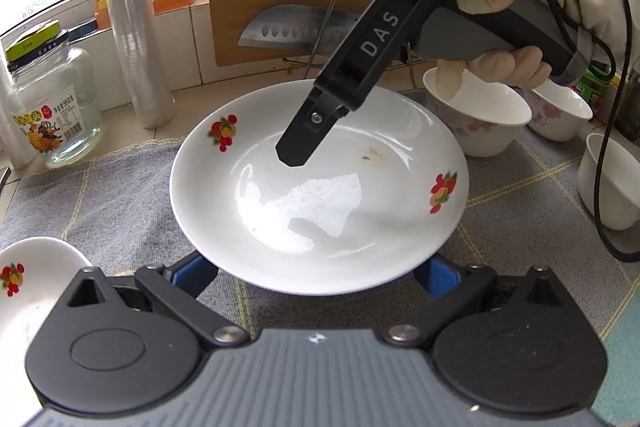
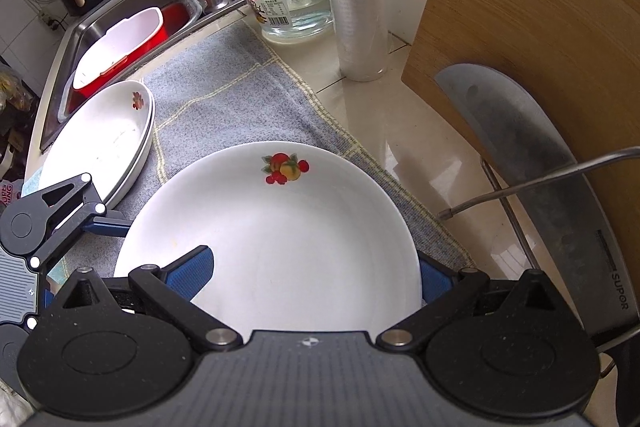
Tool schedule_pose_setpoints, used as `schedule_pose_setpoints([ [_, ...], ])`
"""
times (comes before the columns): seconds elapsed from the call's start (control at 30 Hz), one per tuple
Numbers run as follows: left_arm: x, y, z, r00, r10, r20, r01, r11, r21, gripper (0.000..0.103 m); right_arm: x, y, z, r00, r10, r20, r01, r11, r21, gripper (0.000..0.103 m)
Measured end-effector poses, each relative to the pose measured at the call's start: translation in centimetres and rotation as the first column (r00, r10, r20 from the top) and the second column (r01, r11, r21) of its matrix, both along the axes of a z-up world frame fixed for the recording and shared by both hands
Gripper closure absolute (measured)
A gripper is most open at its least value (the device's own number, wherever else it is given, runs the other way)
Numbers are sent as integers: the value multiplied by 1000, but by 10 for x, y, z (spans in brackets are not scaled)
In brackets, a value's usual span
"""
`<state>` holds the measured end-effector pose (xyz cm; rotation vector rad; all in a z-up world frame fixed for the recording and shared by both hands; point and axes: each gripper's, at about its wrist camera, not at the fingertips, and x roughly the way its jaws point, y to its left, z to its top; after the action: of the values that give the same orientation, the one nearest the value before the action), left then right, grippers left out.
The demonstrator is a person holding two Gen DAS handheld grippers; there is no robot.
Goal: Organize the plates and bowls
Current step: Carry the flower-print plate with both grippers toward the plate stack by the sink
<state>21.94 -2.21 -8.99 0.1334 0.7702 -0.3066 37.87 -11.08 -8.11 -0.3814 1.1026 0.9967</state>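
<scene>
Currently we list one round white fruit-print ceramic plate [image 1: 320, 187] on the grey checked cloth [image 1: 120, 195]; left gripper [image 1: 320, 273] fingers wide, flanking its near rim; right gripper [image 2: 316, 277] likewise wide.

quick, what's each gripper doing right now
left gripper: open, fingers either side of the plate edge, not clamped.
right gripper: open, fingers straddling the plate's rim, holding nothing.
</scene>
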Motion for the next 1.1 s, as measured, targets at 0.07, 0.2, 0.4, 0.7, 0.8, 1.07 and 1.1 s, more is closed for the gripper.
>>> schedule_pose_setpoints([
  [0.07, -1, 1, 2, 1000, 2, 2, -2, 1000, 0, 1, -3, 1, 1, 1000, 4, 4, -4, 1000, -1, 0],
  [0.2, -6, 3, 6, 1000, 7, 5, -7, 1000, -7, 1, -8, 3, 7, 1000, 8, 14, -8, 1000, 4, 0],
  [0.4, -16, 7, 17, 1000, 23, 14, -22, 1000, -14, 1, -17, 7, 21, 999, 21, 36, -22, 1000, 15, 0],
  [0.7, -40, 18, 29, 998, 67, 20, -67, 998, -5, 1, -37, 20, 37, 996, 66, 52, -68, 997, 36, 0],
  [0.8, -49, 24, 32, 996, 87, 21, -87, 996, -2, 1, -45, 29, 41, 995, 87, 56, -89, 995, 42, 0],
  [1.07, -73, 43, 39, 989, 144, 22, -144, 990, 1, 1, -66, 59, 48, 988, 141, 69, -145, 988, 55, 0],
  [1.1, -76, 46, 39, 988, 152, 22, -152, 988, 2, 1, -69, 62, 49, 986, 149, 70, -153, 987, 57, 0],
])
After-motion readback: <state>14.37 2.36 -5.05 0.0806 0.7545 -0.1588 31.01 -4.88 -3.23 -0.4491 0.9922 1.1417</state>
